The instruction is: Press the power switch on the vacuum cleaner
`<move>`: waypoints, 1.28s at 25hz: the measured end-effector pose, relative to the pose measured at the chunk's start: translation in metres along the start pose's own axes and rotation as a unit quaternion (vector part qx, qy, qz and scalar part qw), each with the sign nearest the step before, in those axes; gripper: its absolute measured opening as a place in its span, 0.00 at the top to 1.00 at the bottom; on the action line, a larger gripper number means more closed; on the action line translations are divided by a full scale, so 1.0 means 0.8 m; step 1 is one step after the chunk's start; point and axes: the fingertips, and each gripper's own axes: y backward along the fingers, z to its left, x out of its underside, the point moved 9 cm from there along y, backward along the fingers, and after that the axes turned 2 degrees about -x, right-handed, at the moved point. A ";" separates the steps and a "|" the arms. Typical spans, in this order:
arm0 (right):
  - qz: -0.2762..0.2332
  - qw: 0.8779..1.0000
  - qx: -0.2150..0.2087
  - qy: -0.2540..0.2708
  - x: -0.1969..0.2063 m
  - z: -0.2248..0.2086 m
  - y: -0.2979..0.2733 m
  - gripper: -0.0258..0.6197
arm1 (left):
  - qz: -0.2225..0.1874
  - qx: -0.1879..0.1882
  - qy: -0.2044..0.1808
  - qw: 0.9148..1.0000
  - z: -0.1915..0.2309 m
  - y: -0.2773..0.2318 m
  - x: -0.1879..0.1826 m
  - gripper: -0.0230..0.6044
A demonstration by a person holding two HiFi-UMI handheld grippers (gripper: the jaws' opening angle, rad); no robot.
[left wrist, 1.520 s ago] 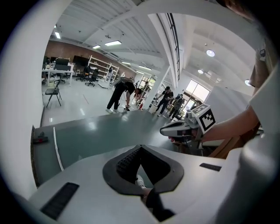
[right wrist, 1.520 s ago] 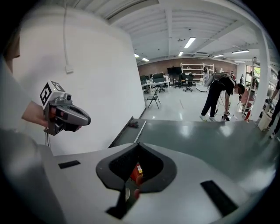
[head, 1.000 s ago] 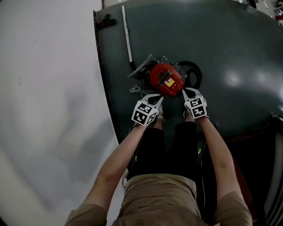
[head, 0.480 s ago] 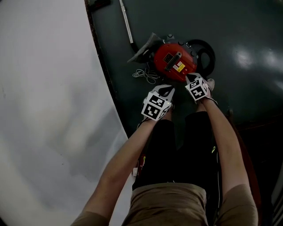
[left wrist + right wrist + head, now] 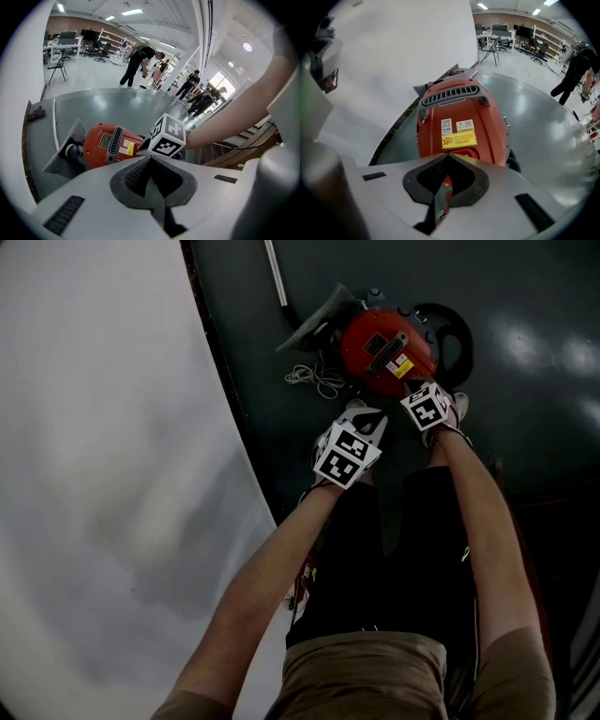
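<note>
Now both grippers sit lower than a second ago, closer in on the red vacuum cleaner (image 5: 386,351) that lies on the dark floor mat (image 5: 525,409) beside a loose white cord (image 5: 314,381). The right gripper (image 5: 417,390), which was short of the machine before, hangs steeply over its near end, just below the yellow label (image 5: 459,139). Its jaws have just nipped the last bit together, with nothing between them. The closed tips look very near the red shell, though I can't tell whether they touch it. The left gripper (image 5: 372,415) has sunk less and stays back, apart from the vacuum, its jaws also pressed together and empty. The person leans further over the machine.
</note>
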 end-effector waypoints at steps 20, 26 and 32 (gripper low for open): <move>-0.133 0.976 -0.093 -0.143 -0.098 0.061 0.306 0.94 | -0.095 0.001 -0.032 0.995 -0.071 0.248 -0.106 0.95; -0.249 0.951 -0.106 -0.151 -0.145 0.111 0.488 0.94 | -0.159 -0.014 -0.065 0.985 -0.141 0.349 -0.160 0.95; -0.324 0.941 -0.059 -0.081 -0.177 0.144 0.639 0.94 | -0.231 0.008 -0.093 0.968 -0.189 0.411 -0.237 0.95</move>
